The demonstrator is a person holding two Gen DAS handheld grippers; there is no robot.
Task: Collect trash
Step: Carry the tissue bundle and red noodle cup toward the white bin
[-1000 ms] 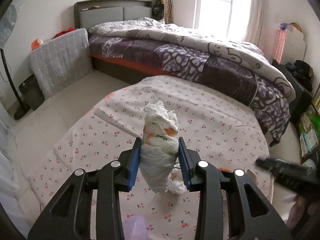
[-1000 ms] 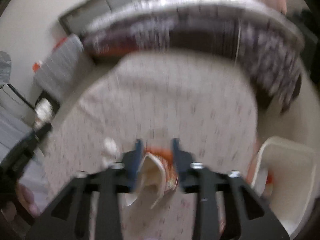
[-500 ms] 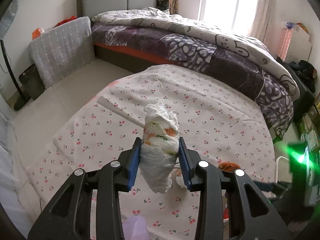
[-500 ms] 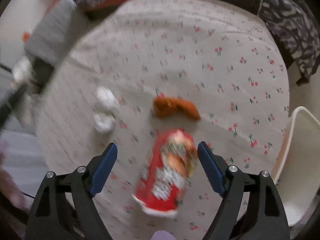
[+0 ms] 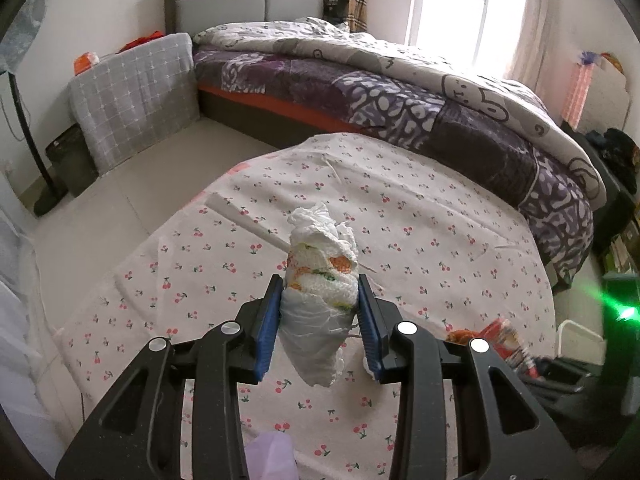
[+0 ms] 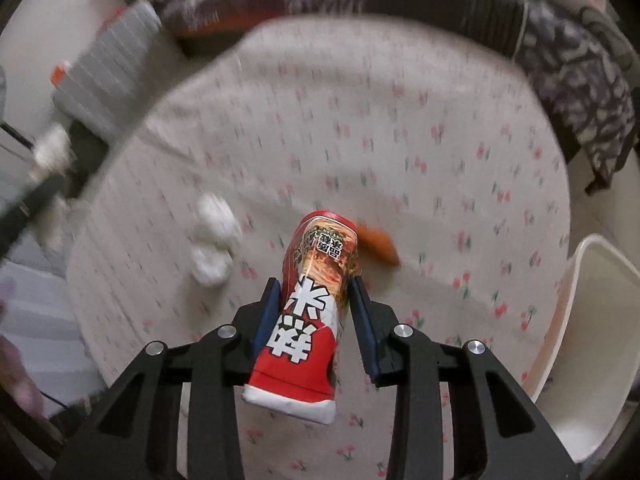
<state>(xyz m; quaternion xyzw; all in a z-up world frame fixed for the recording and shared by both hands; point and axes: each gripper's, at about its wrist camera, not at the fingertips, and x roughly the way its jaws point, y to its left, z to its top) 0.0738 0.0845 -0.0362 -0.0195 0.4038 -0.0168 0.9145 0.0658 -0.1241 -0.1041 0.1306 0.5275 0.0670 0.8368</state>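
1. The right gripper (image 6: 314,308) has its jaws pinching a red snack packet (image 6: 310,312), whose long axis runs forward along the fingers.
2. The left gripper (image 5: 318,316) has its jaws pressed onto a crumpled white wad (image 5: 320,292) of tissue and plastic, held upright above the bench (image 5: 460,240).
3. The white bin (image 6: 596,320) sits to the right of the bench, just beside its edge; the right gripper is nearer, so its packet likely goes in first.
4. On the cherry-print cloth lie two white tissue balls (image 6: 212,240) to the left of the packet and an orange scrap (image 6: 378,242) just beyond it, blurred.
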